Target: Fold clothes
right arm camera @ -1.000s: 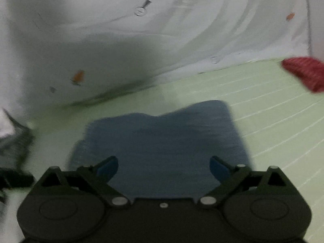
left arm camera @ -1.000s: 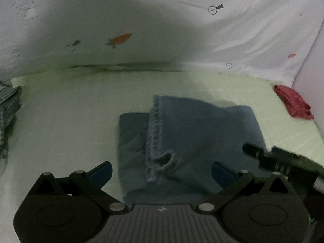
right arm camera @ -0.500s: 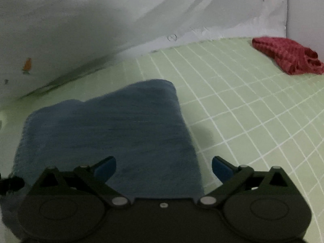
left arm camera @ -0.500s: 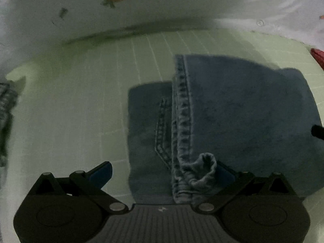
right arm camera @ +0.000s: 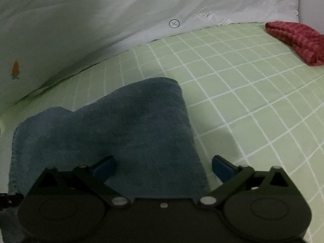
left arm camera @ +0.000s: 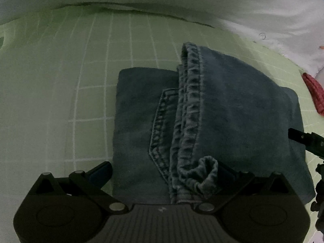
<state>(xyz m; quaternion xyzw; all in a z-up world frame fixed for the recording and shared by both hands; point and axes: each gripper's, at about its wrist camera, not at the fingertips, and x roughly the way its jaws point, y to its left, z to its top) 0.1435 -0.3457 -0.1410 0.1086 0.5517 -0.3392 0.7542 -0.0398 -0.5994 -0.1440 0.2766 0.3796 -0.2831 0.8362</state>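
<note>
Folded blue denim jeans (left arm camera: 232, 111) lie on a green checked sheet (left arm camera: 60, 101), with the stitched waistband (left arm camera: 188, 121) and a belt loop (left arm camera: 206, 170) facing up. My left gripper (left arm camera: 162, 172) hovers open over the near edge, the belt loop against its right finger. In the right wrist view the jeans (right arm camera: 131, 131) show as a smooth fold. My right gripper (right arm camera: 163, 166) straddles the fold's right edge with its jaws closing, and the pads do not press the cloth. A dark part of the right gripper (left arm camera: 303, 139) shows at the left view's right edge.
A red knitted cloth (right arm camera: 297, 40) lies at the far right of the sheet and shows as a red cloth (left arm camera: 316, 93) in the left wrist view. White bedding with small carrot prints (right arm camera: 101, 20) rises behind the jeans. Bare sheet (right arm camera: 253, 101) spreads right of the jeans.
Both grippers have come down and closer to the jeans, which now fill more of each view. The waistband and belt loop now sit right at the left gripper's fingers.
</note>
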